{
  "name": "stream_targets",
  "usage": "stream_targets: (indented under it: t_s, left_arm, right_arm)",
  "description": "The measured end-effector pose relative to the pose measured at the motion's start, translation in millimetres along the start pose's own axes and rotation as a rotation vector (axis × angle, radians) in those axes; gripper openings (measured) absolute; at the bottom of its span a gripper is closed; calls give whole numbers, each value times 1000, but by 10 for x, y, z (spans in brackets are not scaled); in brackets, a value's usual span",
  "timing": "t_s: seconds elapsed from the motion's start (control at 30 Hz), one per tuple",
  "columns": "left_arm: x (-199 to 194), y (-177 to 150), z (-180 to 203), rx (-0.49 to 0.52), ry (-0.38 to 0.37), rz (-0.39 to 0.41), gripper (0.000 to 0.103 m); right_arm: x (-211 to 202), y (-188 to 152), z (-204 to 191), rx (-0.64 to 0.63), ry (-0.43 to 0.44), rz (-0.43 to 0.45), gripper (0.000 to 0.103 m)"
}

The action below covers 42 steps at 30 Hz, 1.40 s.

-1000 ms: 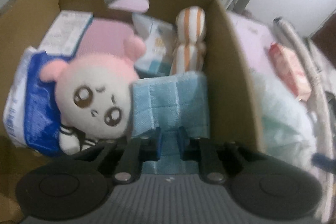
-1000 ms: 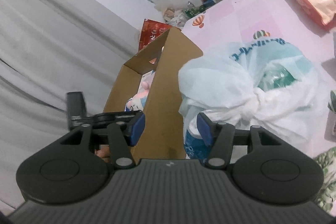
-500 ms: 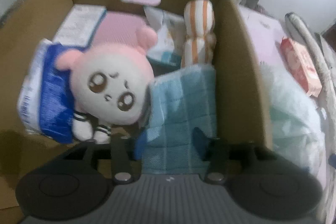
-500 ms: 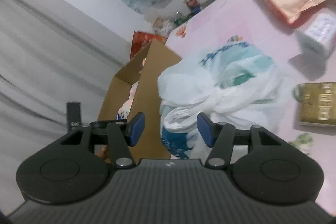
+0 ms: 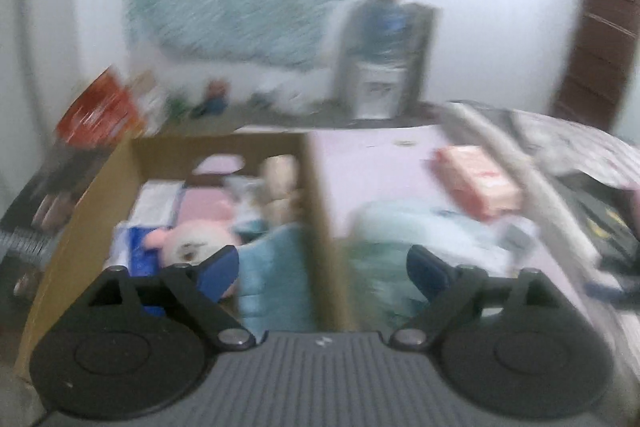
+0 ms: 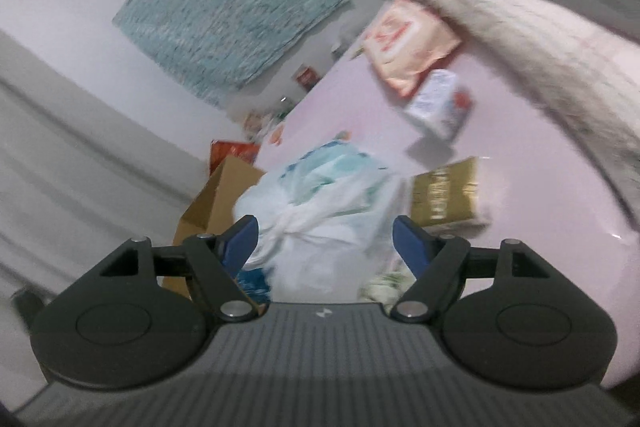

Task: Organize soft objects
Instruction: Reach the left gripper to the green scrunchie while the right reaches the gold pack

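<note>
So the blue towel [image 5: 276,279] is sitting inside the cardboard box [image 5: 320,227], up against its right wall, with the pink-and-white plush [image 5: 192,247] just beside it on the left. The left wrist view is pretty blurry. The left gripper [image 5: 322,269] hangs above the box's near edge, tilted down, and its jaws have just been opening; they're spread wide now, pinching nothing.

The box sits at the left edge of the pink sheet [image 6: 500,147]. The knotted white plastic bag [image 6: 316,211] is right next to the box's right wall. The right gripper [image 6: 325,239] points down at that bag, rolled so the whole scene looks slanted. Its jaws have just been opening too, the bag's knot shows in the gap, but the pads aren't pressing it.

Further out on the sheet: a red wipes pack [image 6: 408,43], a small white carton [image 6: 440,103] and a gold box [image 6: 444,195].
</note>
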State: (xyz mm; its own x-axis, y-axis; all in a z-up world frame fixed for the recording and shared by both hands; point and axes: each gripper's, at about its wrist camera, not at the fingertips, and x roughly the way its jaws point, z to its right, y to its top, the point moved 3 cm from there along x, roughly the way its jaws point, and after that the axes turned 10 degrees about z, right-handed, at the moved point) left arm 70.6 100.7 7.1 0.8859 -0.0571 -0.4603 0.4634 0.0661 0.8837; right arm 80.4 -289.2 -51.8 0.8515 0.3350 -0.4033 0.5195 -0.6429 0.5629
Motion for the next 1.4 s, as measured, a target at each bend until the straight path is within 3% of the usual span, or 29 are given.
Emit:
stream_targets:
  t_s: [0.1, 0.3, 0.4, 0.57, 0.63, 0.8, 0.93, 1.07, 1.4]
  left_arm:
    - [-159, -128, 412, 82, -109, 12, 95]
    - [-146, -492, 1185, 197, -279, -52, 95]
    - [-61, -721, 1547, 269, -343, -96, 95]
    - [165, -1049, 2009, 394, -430, -99, 93]
    - [309, -1137, 2132, 410, -440, -107, 89]
    - [597, -1274, 2295, 415, -422, -145, 66]
    - [717, -1314, 2362, 430, -411, -141, 64]
    - [801, -1344, 2398, 455, -392, -133, 64]
    - [1131, -1459, 2507, 493, -344, -209, 63]
  right_arm:
    - [-72, -30, 129, 3, -26, 11, 74]
    - [-81, -72, 237, -91, -75, -20, 74]
    - [21, -55, 179, -239, -102, -73, 78]
    - [377, -2, 46, -520, -141, -177, 81]
    - [547, 46, 4, -619, -143, -196, 82]
    - [1002, 111, -30, -806, -141, -269, 84]
    - [1273, -12, 19, -876, -139, -345, 84]
    - [1321, -104, 158, -863, -194, -387, 76]
    - [929, -101, 301, -696, -233, -302, 73]
